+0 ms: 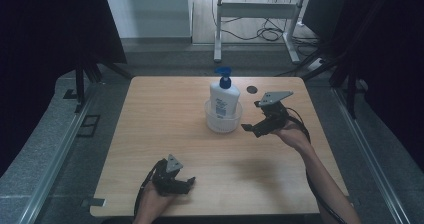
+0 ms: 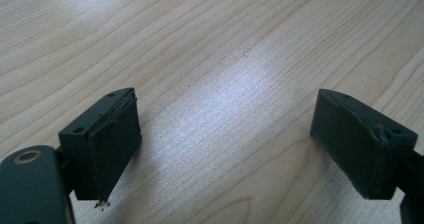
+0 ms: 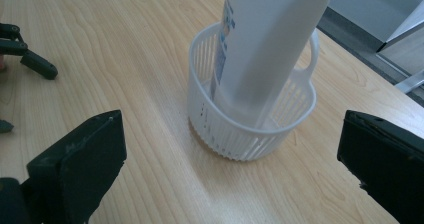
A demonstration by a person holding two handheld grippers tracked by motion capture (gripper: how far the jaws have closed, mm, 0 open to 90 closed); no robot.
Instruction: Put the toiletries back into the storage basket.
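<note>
Wood table: both grippers, left & right, gape wide, empty; bottle top cut off, in basket

In the right gripper view the top edge cuts off the pump head of the white bottle, and the slatted basket hides its base; the print on the bottle's label is too small to read in the high view
</note>
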